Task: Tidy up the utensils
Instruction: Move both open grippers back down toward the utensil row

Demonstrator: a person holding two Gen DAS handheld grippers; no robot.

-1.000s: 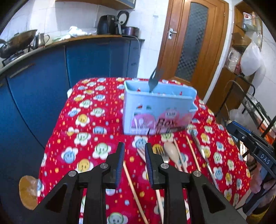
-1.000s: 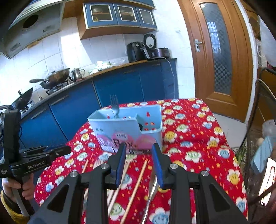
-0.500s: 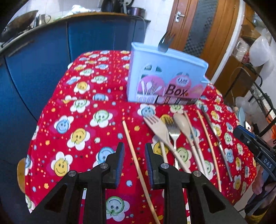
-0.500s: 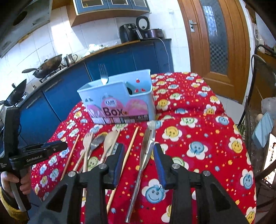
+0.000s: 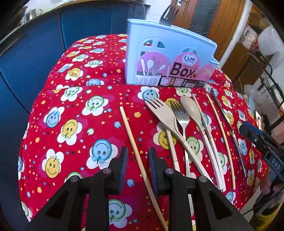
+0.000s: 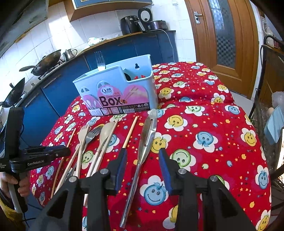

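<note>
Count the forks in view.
3. The upright fork stands in the box. The beige fork and steel fork lie side by side on the cloth in front. The box may hide more.

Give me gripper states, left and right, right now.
Left gripper: open, empty, straddling a wooden chopstick.
Right gripper: open, jaws just widening, empty, straddling a metal peeler.
</note>
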